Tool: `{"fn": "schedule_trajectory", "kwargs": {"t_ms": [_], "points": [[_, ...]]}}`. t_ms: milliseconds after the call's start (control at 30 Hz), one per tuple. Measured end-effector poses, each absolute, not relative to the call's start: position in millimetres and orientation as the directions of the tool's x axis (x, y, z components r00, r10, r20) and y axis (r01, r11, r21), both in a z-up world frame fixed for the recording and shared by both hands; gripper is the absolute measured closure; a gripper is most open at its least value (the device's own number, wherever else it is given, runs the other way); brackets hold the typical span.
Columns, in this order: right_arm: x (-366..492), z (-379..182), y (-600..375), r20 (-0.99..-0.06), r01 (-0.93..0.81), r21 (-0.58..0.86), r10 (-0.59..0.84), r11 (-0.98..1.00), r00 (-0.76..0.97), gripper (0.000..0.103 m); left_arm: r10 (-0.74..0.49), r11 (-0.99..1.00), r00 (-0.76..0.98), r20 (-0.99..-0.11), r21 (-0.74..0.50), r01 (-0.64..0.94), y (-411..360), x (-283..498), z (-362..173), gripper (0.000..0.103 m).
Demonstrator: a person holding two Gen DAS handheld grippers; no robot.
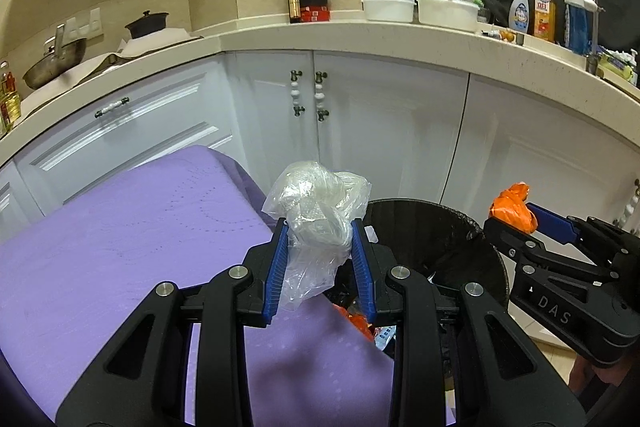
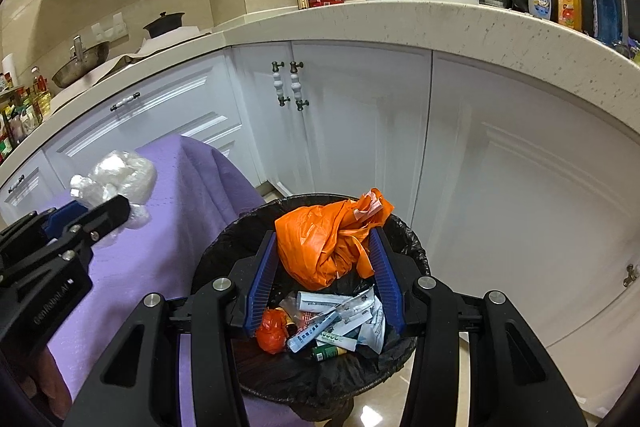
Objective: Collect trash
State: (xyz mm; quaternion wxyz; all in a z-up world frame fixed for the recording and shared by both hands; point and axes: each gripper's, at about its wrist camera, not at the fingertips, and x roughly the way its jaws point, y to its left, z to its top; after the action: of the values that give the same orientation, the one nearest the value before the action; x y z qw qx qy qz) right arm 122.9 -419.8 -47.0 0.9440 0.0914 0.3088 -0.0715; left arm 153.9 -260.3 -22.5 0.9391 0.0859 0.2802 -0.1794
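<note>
My left gripper [image 1: 320, 227] is shut on a crumpled clear plastic bag [image 1: 316, 203] and holds it above the edge of the purple-covered table [image 1: 120, 247], beside the trash bin [image 1: 432, 227]. It also shows in the right wrist view [image 2: 108, 203] with the clear bag [image 2: 120, 175]. My right gripper [image 2: 324, 239] is shut on a crumpled orange plastic bag [image 2: 324, 247] and holds it right above the black-lined trash bin [image 2: 224, 247]. The right gripper [image 1: 516, 219] and orange bag [image 1: 514, 207] show at the right of the left wrist view.
The bin holds several wrappers and a small orange wad [image 2: 272, 331]. White cabinets [image 2: 360, 131] stand close behind the bin. The countertop [image 1: 360, 35] above carries containers, bottles and a wok. Tiled floor [image 2: 440, 395] lies to the bin's right.
</note>
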Motion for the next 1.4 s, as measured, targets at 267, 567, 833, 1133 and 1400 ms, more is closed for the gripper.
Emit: {"fn": "schedule_trajectory", "kwargs": {"t_ms": [267, 567, 833, 1133, 1400], "points": [[135.5, -53.8, -424.6, -0.600, 0.196, 0.131, -0.079, 0.972, 0.796, 0.056, -0.284, 0.920, 0.769, -0.572, 0.064, 0.388, -273.2, 168.2, -32.7, 0.072], [138.3, -58.1, -430.7, -0.598, 0.226, 0.138, -0.100, 0.964, 0.795, 0.041, -0.275, 0.921, 0.762, -0.586, 0.068, 0.385, -276.7, 175.3, -40.3, 0.049], [130.7, -51.5, -431.2, -0.588, 0.241, 0.134, -0.119, 0.961, 0.800, 0.041, -0.272, 0.929, 0.774, -0.571, 0.055, 0.367, -267.8, 172.4, -34.0, 0.043], [116.7, -41.5, -424.0, -0.571, 0.248, 0.124, -0.136, 0.961, 0.810, 0.038, -0.264, 0.939, 0.802, -0.536, 0.048, 0.342, -251.7, 153.3, -20.0, 0.035], [97.1, -34.4, -413.8, -0.556, 0.247, 0.117, -0.143, 0.962, 0.819, 0.036, -0.247, 0.949, 0.820, -0.516, 0.042, 0.312, -234.8, 135.1, -11.9, 0.029]]}}
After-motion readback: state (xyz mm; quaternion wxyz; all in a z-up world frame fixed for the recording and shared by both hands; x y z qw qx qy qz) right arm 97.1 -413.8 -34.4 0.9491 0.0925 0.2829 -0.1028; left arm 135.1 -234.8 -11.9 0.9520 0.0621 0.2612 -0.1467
